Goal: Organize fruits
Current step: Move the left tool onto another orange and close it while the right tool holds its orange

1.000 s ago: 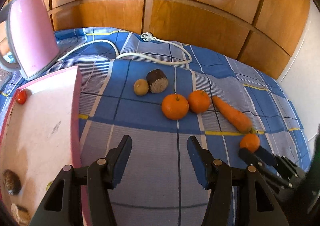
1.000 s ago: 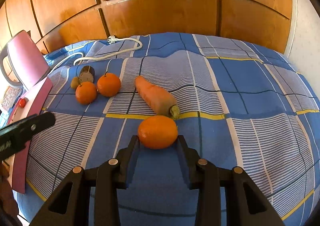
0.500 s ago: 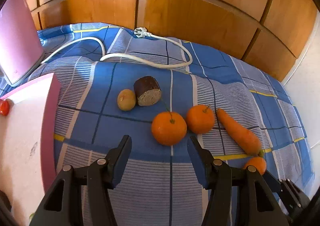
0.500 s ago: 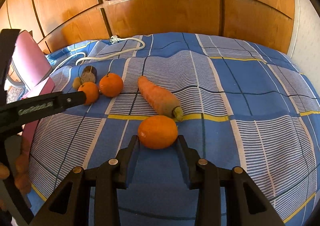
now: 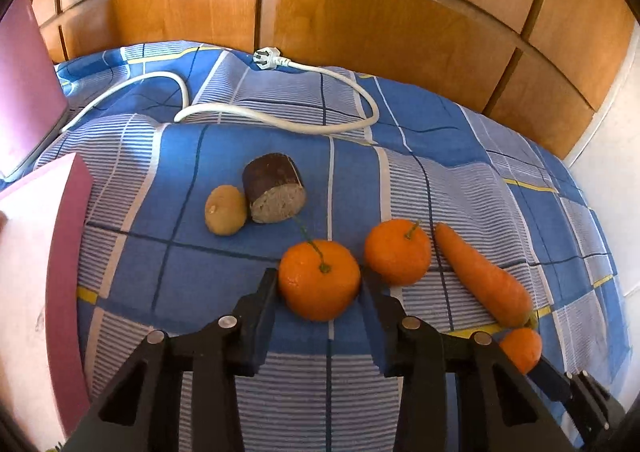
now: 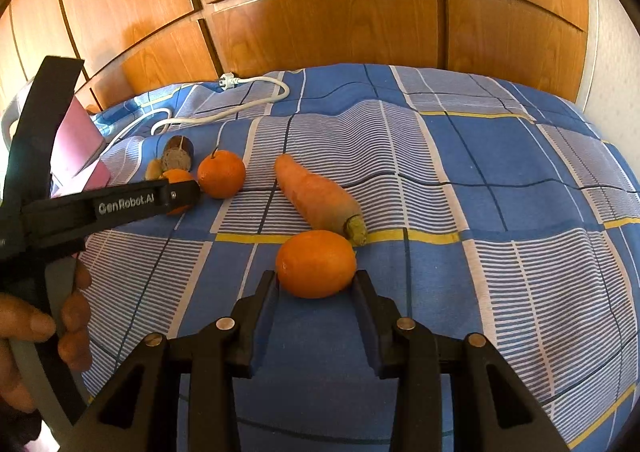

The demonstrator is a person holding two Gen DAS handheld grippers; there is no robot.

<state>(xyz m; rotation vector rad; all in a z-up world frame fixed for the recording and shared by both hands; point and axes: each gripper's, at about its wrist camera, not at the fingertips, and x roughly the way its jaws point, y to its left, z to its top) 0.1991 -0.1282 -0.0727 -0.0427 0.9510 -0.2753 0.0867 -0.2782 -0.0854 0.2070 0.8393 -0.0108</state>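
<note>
On the blue checked cloth lie a stemmed mandarin (image 5: 319, 279), a second mandarin (image 5: 397, 252), a carrot (image 5: 482, 274), a kiwi (image 5: 225, 209) and a brown cut piece (image 5: 274, 187). My left gripper (image 5: 319, 284) is open with its fingertips on either side of the stemmed mandarin. My right gripper (image 6: 315, 284) is open with its fingertips flanking a smooth orange (image 6: 316, 264), which lies just in front of the carrot (image 6: 320, 199). The left gripper (image 6: 176, 195) shows at the left of the right wrist view, at the stemmed mandarin.
A pink box (image 5: 38, 276) stands at the left edge with its pink lid (image 5: 24, 91) raised behind. A white power cord (image 5: 280, 119) with plug curls across the far cloth. Wooden panels (image 5: 360, 23) back the surface.
My left gripper has moved forward and right from beside the pink box until its fingers flank the stemmed mandarin. The right gripper has stayed around the smooth orange.
</note>
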